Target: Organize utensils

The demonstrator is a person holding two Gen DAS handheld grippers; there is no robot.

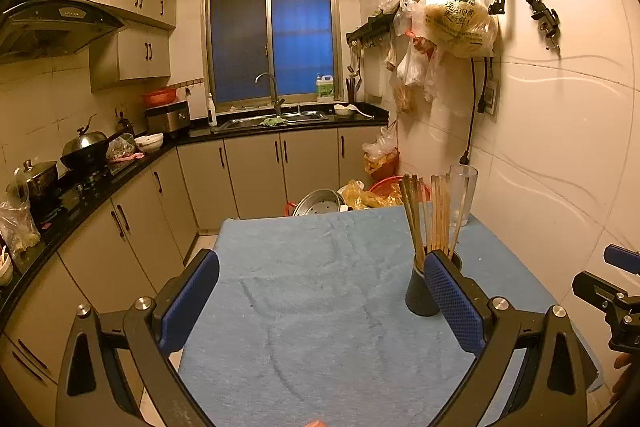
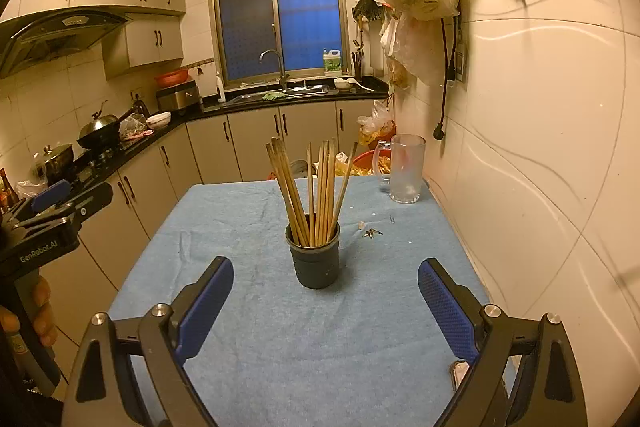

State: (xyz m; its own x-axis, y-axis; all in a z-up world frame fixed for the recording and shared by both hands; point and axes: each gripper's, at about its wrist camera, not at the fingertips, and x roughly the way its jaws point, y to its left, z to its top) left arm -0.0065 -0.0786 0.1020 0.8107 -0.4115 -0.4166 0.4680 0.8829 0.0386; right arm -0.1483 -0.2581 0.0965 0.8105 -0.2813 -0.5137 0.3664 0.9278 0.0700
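A dark round holder (image 2: 315,257) full of several wooden chopsticks (image 2: 316,187) stands upright on the blue cloth of the table (image 2: 280,327). My right gripper (image 2: 326,303) is open and empty, a little in front of the holder. My left gripper (image 1: 320,299) is open and empty over the cloth; the holder (image 1: 418,293) sits just behind its right finger, the chopsticks (image 1: 430,215) rising above it. A clear glass mug (image 2: 406,169) stands at the table's far right corner and also shows in the left wrist view (image 1: 462,199).
Small scraps (image 2: 372,231) lie on the cloth right of the holder. The tiled wall (image 2: 540,147) runs along the table's right side. Beyond the table's far edge are basins and bags on the floor (image 1: 360,197). Counter and cabinets (image 1: 120,211) run along the left.
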